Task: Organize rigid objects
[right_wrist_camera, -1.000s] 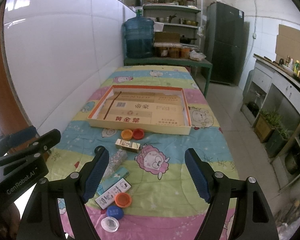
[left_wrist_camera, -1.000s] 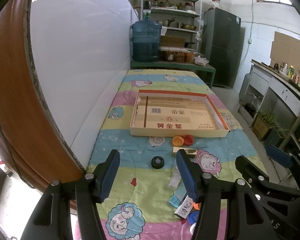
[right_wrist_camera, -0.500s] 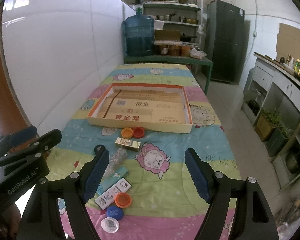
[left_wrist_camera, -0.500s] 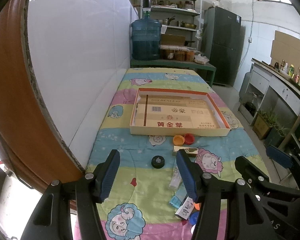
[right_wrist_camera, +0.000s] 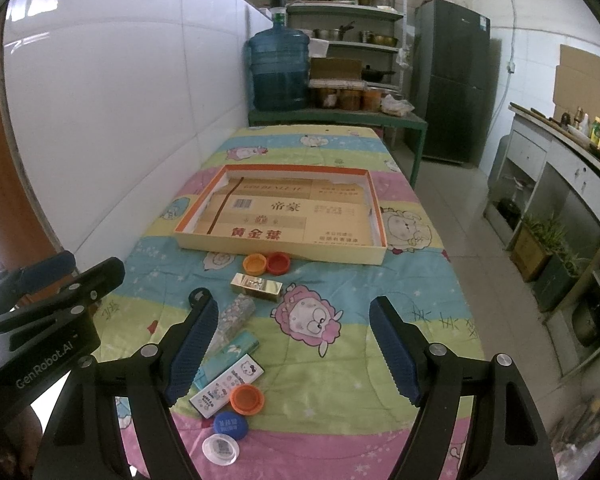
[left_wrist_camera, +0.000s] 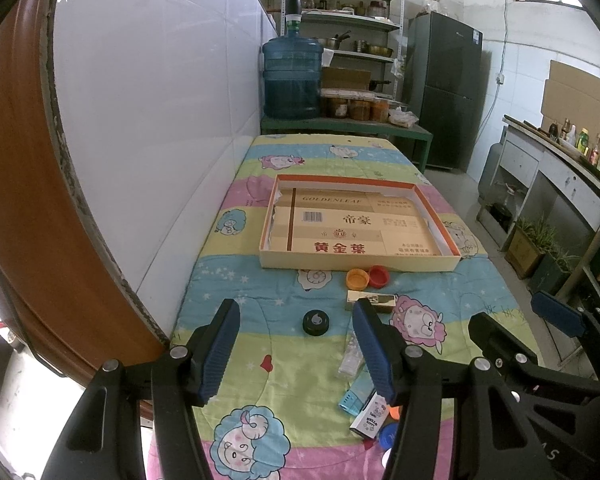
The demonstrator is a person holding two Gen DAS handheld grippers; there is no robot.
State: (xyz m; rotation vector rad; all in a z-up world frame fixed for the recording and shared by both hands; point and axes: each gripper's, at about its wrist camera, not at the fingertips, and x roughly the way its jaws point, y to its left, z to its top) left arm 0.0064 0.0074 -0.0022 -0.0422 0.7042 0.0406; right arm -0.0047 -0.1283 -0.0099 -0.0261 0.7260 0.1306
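A kitchen counter (right_wrist_camera: 420, 280) wears a cartoon sheep cloth; a flat box (right_wrist_camera: 284, 246) lies in the middle; bottle caps (right_wrist_camera: 267, 263), a gold bar (right_wrist_camera: 256, 287) and small packs (right_wrist_camera: 228, 384) lie nearer; the left gripper (left_wrist_camera: 296, 346) and right gripper (right_wrist_camera: 292, 350) both hang wide, holding nothing.

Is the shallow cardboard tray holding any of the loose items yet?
Empty: the tray shows only its printed cardboard floor; caps and small boxes all lie outside on the blanket.

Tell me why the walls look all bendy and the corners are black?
Both views come through a fisheye lens: in the left wrist view the tiled wall curves, in the right wrist view the counter bows; the round lens leaves dark corners. Window light puts glare on the tiles.
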